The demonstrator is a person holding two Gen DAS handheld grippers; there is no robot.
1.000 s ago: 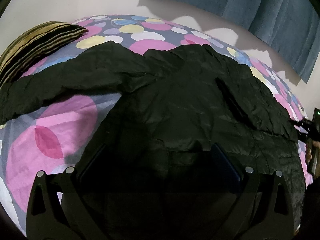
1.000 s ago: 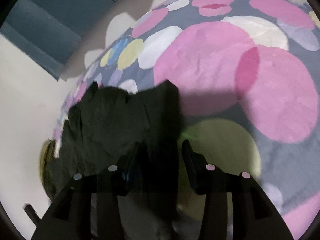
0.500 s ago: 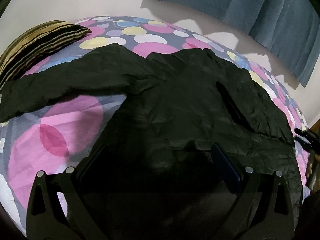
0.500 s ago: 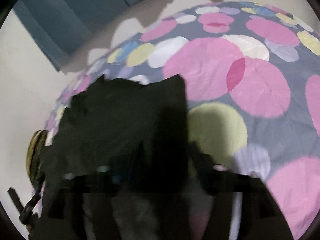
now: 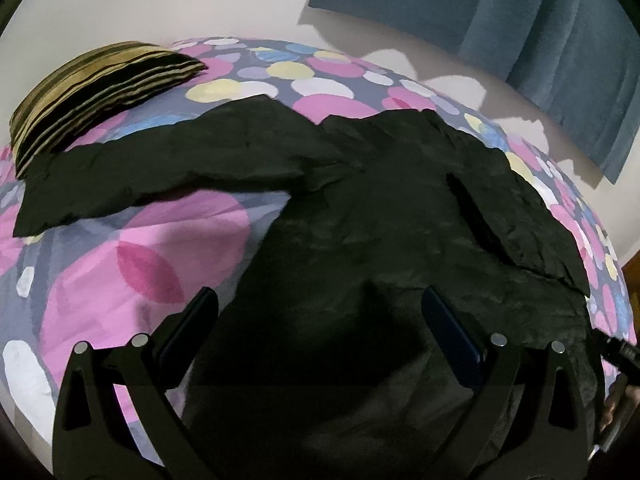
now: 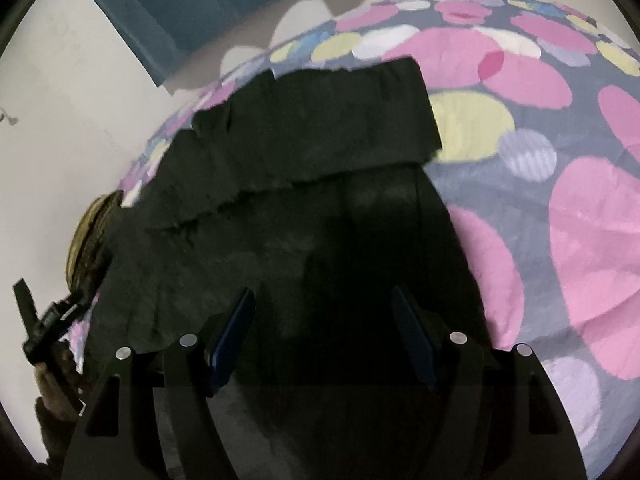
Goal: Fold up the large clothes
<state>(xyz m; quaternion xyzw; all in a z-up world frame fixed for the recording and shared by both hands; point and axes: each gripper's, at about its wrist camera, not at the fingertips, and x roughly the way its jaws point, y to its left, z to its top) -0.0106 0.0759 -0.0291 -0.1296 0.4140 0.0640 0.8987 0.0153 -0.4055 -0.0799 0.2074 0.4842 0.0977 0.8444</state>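
A large black jacket (image 5: 380, 216) lies spread on the bed, one sleeve (image 5: 160, 172) stretched out to the left toward the pillow. In the right wrist view the jacket (image 6: 280, 208) has its other sleeve (image 6: 340, 116) folded across the body. My left gripper (image 5: 320, 320) is open above the jacket's near hem, nothing between its fingers. My right gripper (image 6: 324, 316) is open above the jacket's right side, also empty.
The bed has a grey cover with pink, yellow and white circles (image 5: 132, 264). A striped gold-and-black pillow (image 5: 92, 88) lies at the far left. A blue curtain (image 5: 500, 12) hangs on the wall behind. The left gripper shows at the left edge of the right wrist view (image 6: 44, 320).
The right gripper opened, let go of the sleeve now lying folded across the body, and drew back. The left gripper also drew back and up; more of the bed shows.
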